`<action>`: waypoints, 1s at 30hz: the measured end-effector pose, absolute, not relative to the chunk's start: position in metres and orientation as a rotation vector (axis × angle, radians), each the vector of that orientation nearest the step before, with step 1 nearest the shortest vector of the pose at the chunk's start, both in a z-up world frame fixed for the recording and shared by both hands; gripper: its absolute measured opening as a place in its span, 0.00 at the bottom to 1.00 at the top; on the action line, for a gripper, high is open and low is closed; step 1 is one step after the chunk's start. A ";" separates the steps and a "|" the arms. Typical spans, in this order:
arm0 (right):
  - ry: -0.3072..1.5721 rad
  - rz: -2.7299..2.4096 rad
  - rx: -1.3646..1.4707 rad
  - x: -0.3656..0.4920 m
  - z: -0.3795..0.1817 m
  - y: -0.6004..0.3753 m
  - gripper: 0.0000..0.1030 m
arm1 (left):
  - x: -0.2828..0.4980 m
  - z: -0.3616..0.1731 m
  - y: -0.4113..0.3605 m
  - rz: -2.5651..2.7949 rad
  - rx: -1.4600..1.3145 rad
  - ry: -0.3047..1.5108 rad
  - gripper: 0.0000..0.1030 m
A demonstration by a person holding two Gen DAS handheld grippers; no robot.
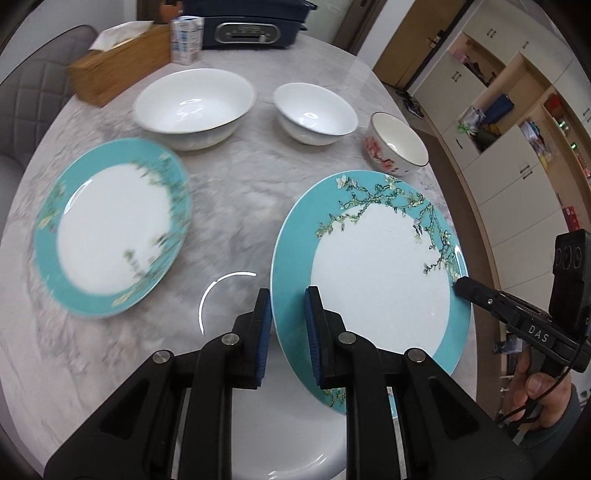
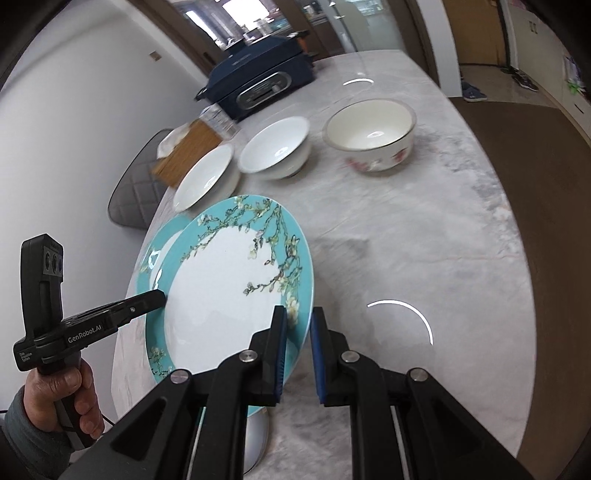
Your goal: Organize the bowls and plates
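Note:
A teal-rimmed plate with a blossom branch (image 1: 373, 280) hangs tilted above the marble table (image 1: 240, 192), gripped on opposite rims. My left gripper (image 1: 288, 291) is shut on its near-left rim. My right gripper (image 2: 299, 310) is shut on the plate (image 2: 229, 295) at its right rim, and its tip (image 1: 460, 286) also shows in the left wrist view. A matching second plate (image 1: 110, 229) lies flat on the table to the left. Behind stand a wide white bowl (image 1: 194, 103), a smaller white bowl (image 1: 316, 110) and a floral bowl (image 1: 397, 147).
A wooden tissue box (image 1: 118, 62), a small carton (image 1: 186, 38) and a dark blue appliance (image 1: 247, 31) stand at the table's far end. A grey chair (image 1: 29, 103) stands at the left, open shelving (image 1: 517, 129) at the right. A hand (image 1: 535, 391) holds the right gripper.

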State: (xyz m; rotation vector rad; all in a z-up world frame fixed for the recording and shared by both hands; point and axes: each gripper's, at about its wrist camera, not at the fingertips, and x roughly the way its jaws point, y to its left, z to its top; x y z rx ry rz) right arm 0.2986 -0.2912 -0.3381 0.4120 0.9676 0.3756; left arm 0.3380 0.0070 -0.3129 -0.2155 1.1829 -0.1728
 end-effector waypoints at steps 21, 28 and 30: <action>1.116 0.410 0.295 0.233 -0.405 -0.199 0.15 | 0.216 -0.384 0.071 -0.080 -0.246 1.281 0.15; 1.105 0.384 0.221 0.227 -0.408 -0.190 0.15 | 0.217 -0.392 0.070 -0.084 -0.219 1.293 0.15; 1.099 0.367 0.167 0.225 -0.406 -0.185 0.16 | 0.218 -0.392 0.068 -0.086 -0.203 1.298 0.15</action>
